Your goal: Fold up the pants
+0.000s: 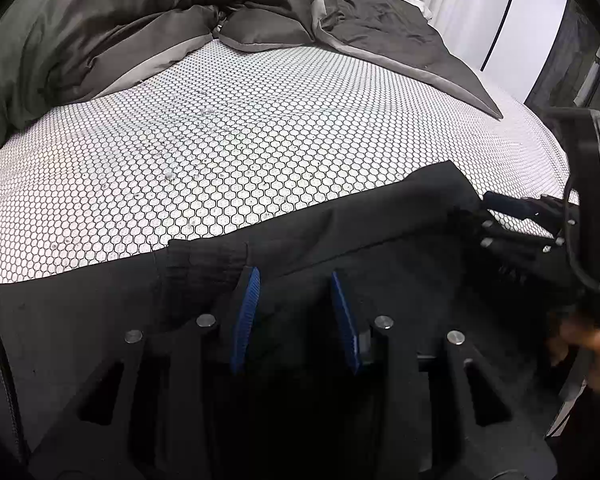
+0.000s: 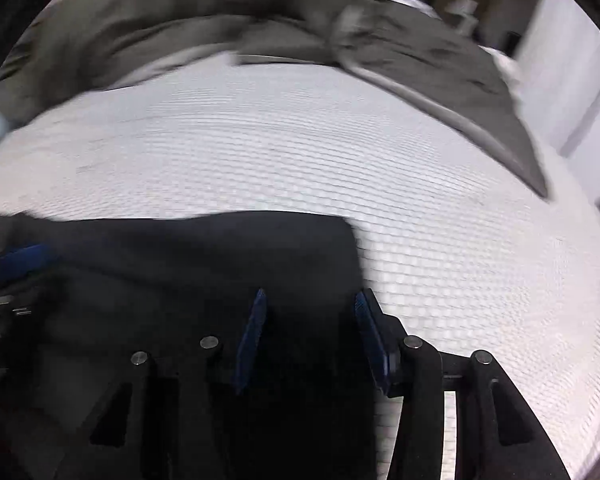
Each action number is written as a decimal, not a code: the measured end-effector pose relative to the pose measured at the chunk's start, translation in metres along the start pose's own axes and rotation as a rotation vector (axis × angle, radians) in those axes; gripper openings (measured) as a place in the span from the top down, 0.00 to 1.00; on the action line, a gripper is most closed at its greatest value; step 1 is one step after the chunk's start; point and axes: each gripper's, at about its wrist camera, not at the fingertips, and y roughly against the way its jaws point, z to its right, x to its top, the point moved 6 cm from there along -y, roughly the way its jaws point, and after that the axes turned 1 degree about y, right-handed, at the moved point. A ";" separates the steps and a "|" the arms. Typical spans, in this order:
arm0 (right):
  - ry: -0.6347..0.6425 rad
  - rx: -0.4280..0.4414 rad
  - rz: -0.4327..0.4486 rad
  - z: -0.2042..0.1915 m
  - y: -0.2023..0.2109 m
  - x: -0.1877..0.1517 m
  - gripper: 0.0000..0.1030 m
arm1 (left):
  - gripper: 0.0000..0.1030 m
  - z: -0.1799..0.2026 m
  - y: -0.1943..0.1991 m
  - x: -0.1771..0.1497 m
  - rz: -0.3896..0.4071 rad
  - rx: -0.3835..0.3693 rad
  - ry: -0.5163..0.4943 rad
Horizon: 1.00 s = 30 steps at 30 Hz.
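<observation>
The black pants lie along the near edge of a bed with a white honeycomb-patterned cover. A ribbed cuff lies just left of my left gripper, which is open with blue pads above the fabric. My right gripper shows at the right of that view, at the pants' far corner. In the blurred right wrist view, the right gripper is open over the right end of the pants; the left gripper's blue pad shows at far left.
A rumpled dark grey duvet and pillows fill the far side of the bed. A white wall stands at the back right. The white cover stretches right of the pants.
</observation>
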 end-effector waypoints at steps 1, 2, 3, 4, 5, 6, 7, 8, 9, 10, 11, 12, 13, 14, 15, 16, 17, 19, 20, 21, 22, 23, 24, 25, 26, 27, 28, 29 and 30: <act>-0.027 0.033 0.006 0.005 0.002 0.000 0.53 | 0.66 0.001 0.002 -0.001 0.001 0.003 -0.011; -0.052 0.084 0.009 0.008 0.007 0.000 0.53 | 0.65 0.003 0.007 -0.002 0.005 0.007 -0.020; -0.055 0.100 0.009 0.008 0.012 0.000 0.53 | 0.64 0.005 0.014 -0.003 0.010 0.012 -0.030; -0.047 0.118 0.019 0.007 0.019 0.000 0.53 | 0.61 0.007 0.021 -0.005 0.013 0.012 -0.037; -0.025 0.152 0.044 0.003 0.031 -0.002 0.52 | 0.53 0.009 0.028 -0.007 0.018 0.008 -0.041; -0.011 0.187 0.063 -0.002 0.043 -0.004 0.50 | 0.43 0.012 0.038 -0.010 0.033 0.003 -0.041; -0.008 0.209 0.074 -0.005 0.049 -0.006 0.46 | 0.38 0.013 0.047 -0.014 0.046 0.003 -0.040; -0.001 0.247 0.086 -0.011 0.059 -0.012 0.37 | 0.30 0.014 0.055 -0.020 0.055 0.001 -0.048; 0.024 0.283 0.090 -0.019 0.066 -0.020 0.33 | 0.24 0.017 0.065 -0.029 0.066 -0.007 -0.068; 0.052 0.302 0.092 -0.025 0.073 -0.032 0.33 | 0.21 0.018 0.069 -0.033 0.074 -0.013 -0.078; 0.092 0.314 0.090 -0.033 0.076 -0.040 0.33 | 0.20 0.020 0.074 -0.042 0.085 -0.031 -0.099; 0.132 0.323 0.082 -0.041 0.077 -0.049 0.33 | 0.20 0.021 0.074 -0.048 0.080 -0.035 -0.116; 0.168 0.334 0.064 -0.052 0.075 -0.058 0.33 | 0.20 0.021 0.070 -0.054 0.058 -0.018 -0.133; 0.224 0.322 0.028 -0.061 0.063 -0.067 0.33 | 0.20 0.017 0.061 -0.061 0.022 0.022 -0.154; 0.267 0.282 0.023 -0.063 0.058 -0.074 0.33 | 0.20 0.012 0.055 -0.066 0.000 0.062 -0.164; 0.303 0.231 0.047 -0.061 0.056 -0.079 0.32 | 0.20 0.005 0.051 -0.071 -0.013 0.095 -0.167; 0.296 0.215 0.056 -0.051 0.058 -0.084 0.32 | 0.19 -0.001 0.051 -0.074 -0.017 0.081 -0.153; 0.264 0.179 0.061 -0.034 0.062 -0.085 0.32 | 0.19 -0.011 0.062 -0.076 -0.006 0.025 -0.097; 0.251 0.128 0.075 -0.021 0.066 -0.087 0.31 | 0.19 -0.012 0.067 -0.077 0.003 0.021 -0.092; 0.238 0.096 0.083 -0.013 0.070 -0.089 0.31 | 0.19 -0.011 0.077 -0.077 0.033 0.031 -0.097; 0.216 0.090 0.085 -0.006 0.074 -0.091 0.31 | 0.19 -0.008 0.086 -0.078 0.063 0.036 -0.110; 0.178 0.121 0.081 -0.001 0.083 -0.094 0.31 | 0.19 -0.002 0.094 -0.079 0.087 0.025 -0.130; 0.162 0.166 0.097 -0.005 0.092 -0.096 0.31 | 0.18 0.007 0.102 -0.082 0.107 -0.007 -0.161; 0.163 0.225 0.136 -0.013 0.106 -0.096 0.31 | 0.18 0.016 0.105 -0.085 0.117 -0.033 -0.191; 0.176 0.257 0.157 -0.021 0.111 -0.095 0.31 | 0.17 0.026 0.105 -0.091 0.112 -0.057 -0.230; 0.194 0.297 0.174 -0.032 0.117 -0.096 0.31 | 0.17 0.033 0.103 -0.095 0.100 -0.072 -0.254; 0.204 0.327 0.176 -0.042 0.118 -0.097 0.31 | 0.17 0.039 0.097 -0.101 0.074 -0.085 -0.280; 0.214 0.352 0.159 -0.052 0.113 -0.099 0.31 | 0.17 0.042 0.089 -0.107 0.041 -0.083 -0.302; 0.231 0.361 0.126 -0.060 0.106 -0.105 0.31 | 0.17 0.042 0.081 -0.113 0.010 -0.056 -0.327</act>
